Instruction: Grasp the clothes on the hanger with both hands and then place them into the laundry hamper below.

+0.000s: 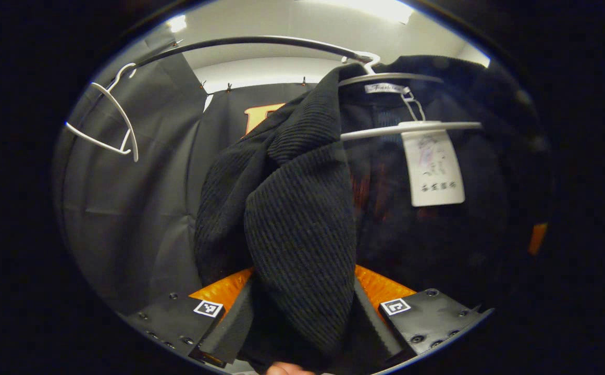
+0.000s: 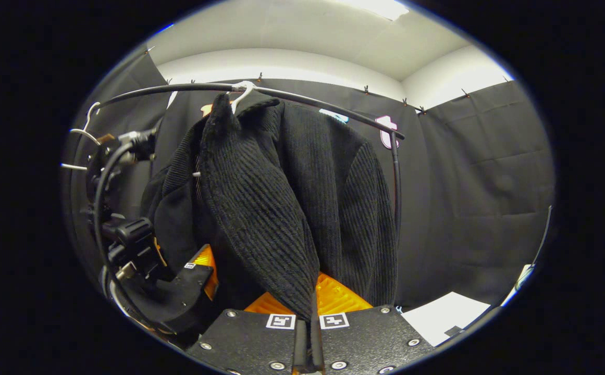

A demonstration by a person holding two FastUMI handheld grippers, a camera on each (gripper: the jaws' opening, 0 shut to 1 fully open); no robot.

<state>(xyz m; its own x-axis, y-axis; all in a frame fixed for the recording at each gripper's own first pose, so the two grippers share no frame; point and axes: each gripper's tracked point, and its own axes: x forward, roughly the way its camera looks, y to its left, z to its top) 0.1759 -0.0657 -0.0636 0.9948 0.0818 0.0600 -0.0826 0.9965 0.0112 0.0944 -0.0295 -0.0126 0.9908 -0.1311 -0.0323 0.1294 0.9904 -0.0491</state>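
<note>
Black ribbed knit jacket (image 2: pixel 286 198) hangs from a white hanger (image 1: pixel 411 125) hooked on the curved black rail (image 2: pixel 302 96) across the top of the booth; it is still on the hanger, the left front panel pulled off the shoulder and drooping toward the camera, presumably to free the garment for lifting. A second, bare white hanger (image 1: pixel 109 120) hangs farther along the rail in the left gripper view. A white paper tag (image 1: pixel 432 169) dangles from the hanger's crossbar inside the jacket. Left gripper (image 1: pixel 302 312): jaws stand well apart, the hanging fold of knit fills the gap between them, and the fabric touches both black pads, but whether they actually press on it I cannot tell. The same gripper, with its cable, sits at the jacket's left edge in the right gripper view. Right gripper (image 2: pixel 307 325): jaws closed to a thin slit, clenched on the lower tip of the jacket's front fold, cloth pinched between both fingers. Hamper not located. Judgement: both-hand grasp nearly set; lift-off from hanger not yet done.
</note>
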